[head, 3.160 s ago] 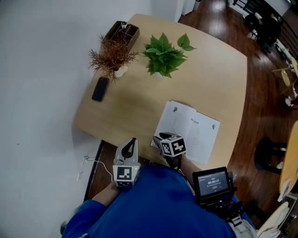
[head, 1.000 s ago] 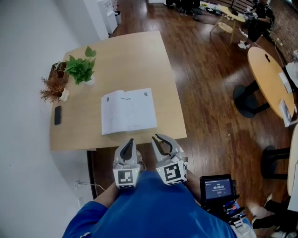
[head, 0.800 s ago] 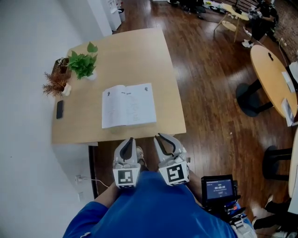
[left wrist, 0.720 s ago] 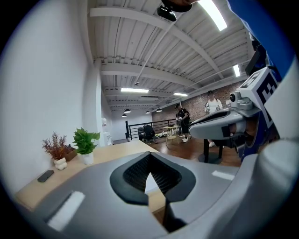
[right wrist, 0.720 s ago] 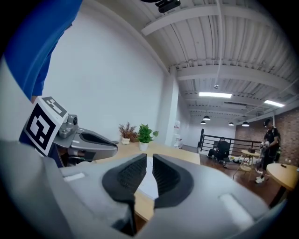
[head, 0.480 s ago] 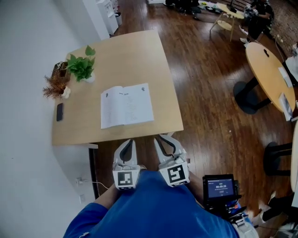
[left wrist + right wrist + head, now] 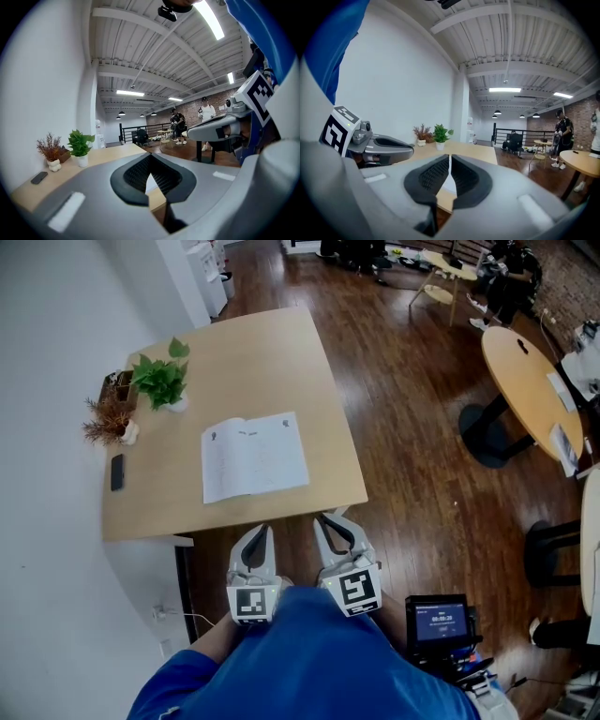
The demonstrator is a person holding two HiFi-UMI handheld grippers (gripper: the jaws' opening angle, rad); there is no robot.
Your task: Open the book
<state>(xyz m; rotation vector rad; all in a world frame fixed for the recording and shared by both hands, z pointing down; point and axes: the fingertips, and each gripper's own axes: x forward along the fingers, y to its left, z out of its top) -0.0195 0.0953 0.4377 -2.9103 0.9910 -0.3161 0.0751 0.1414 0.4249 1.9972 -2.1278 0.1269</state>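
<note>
The book (image 7: pixel 254 456) lies open, white pages up, near the front edge of the wooden table (image 7: pixel 281 352). Both grippers hang close to my body, short of the table's front edge and apart from the book. My left gripper (image 7: pixel 255 532) is shut, its tips touching with nothing between them (image 7: pixel 149 157). My right gripper (image 7: pixel 330 519) is beside it; its jaws are closing, with only a thin slit left and nothing in it (image 7: pixel 449 157). Each gripper shows in the other's view: the right gripper (image 7: pixel 206 132) and the left gripper (image 7: pixel 393 143).
At the table's far left stand a green plant (image 7: pixel 159 381), a dried plant (image 7: pixel 111 418) and a wooden box (image 7: pixel 117 385), with a dark phone (image 7: pixel 116 472) nearer. A round table (image 7: pixel 525 381) stands right. A small screen device (image 7: pixel 439 622) sits at my right side.
Three seconds ago my right gripper was at the open book's near edge; since then both grippers have drawn back from the table toward my body. The right jaws have narrowed.
</note>
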